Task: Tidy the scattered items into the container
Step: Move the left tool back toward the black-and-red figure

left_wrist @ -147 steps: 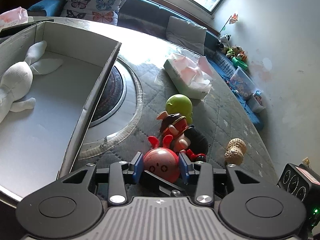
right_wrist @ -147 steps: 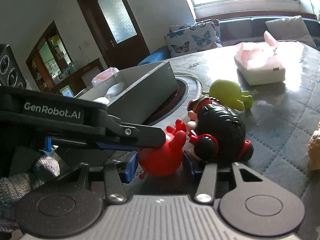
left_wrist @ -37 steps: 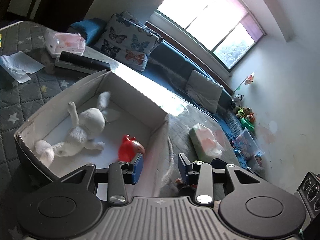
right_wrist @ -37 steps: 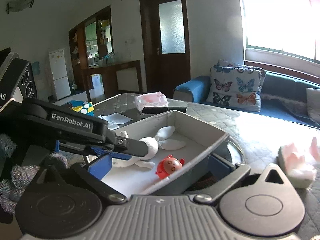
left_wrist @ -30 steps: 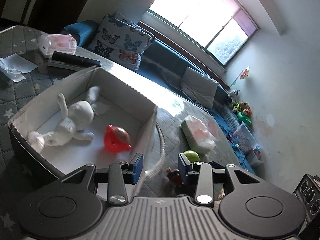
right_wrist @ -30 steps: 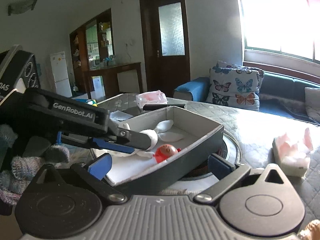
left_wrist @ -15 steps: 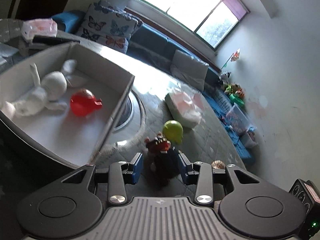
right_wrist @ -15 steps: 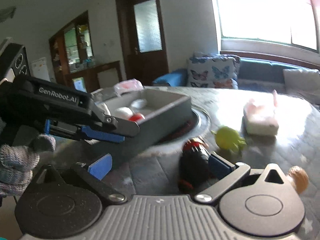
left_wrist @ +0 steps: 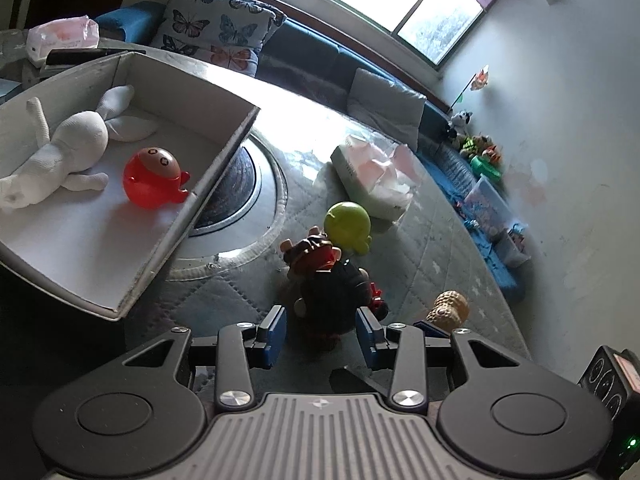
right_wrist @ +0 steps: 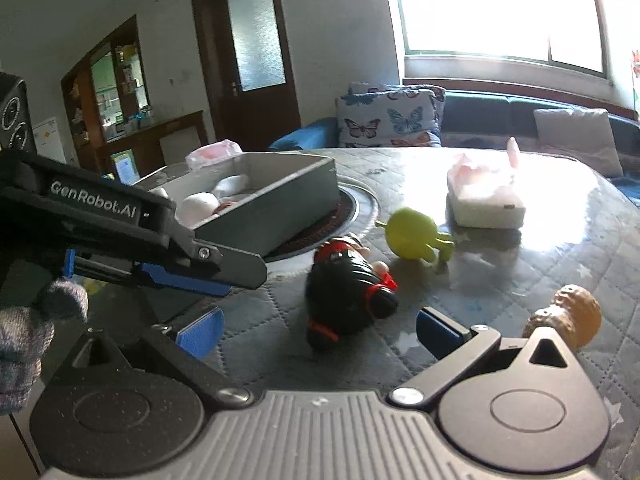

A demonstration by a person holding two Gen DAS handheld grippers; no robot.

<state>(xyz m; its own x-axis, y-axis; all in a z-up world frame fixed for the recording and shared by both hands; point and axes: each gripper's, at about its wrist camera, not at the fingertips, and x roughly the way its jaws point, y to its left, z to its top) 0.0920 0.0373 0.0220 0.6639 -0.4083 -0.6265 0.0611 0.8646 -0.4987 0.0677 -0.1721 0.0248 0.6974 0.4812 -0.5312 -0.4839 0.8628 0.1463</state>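
Note:
A black-and-red figure toy (left_wrist: 328, 292) (right_wrist: 348, 292) lies on the quilted table mat (left_wrist: 400, 264). My left gripper (left_wrist: 320, 334) (right_wrist: 242, 282) is open, its blue pads on either side of the toy's near end without pressing it. My right gripper (right_wrist: 320, 336) is wide open just in front of the same toy, holding nothing. A green round toy (left_wrist: 347, 224) (right_wrist: 412, 236) sits just beyond it, and a peanut toy (left_wrist: 448, 308) (right_wrist: 568, 316) lies to the right. The grey box (left_wrist: 224, 152) (right_wrist: 280, 208) holds a white plush bunny (left_wrist: 68, 140) and a red round toy (left_wrist: 152, 178).
A tissue pack (left_wrist: 372, 176) (right_wrist: 484, 200) lies behind the green toy. A round inset ring (left_wrist: 256, 200) sits partly under the box. Another pink pack (left_wrist: 60, 36) and a dark flat object lie beyond the box. A sofa with cushions runs behind the table.
Both grippers have swung from above the box down to the toys on the mat. The red round toy, held earlier by the left gripper, now lies in the box.

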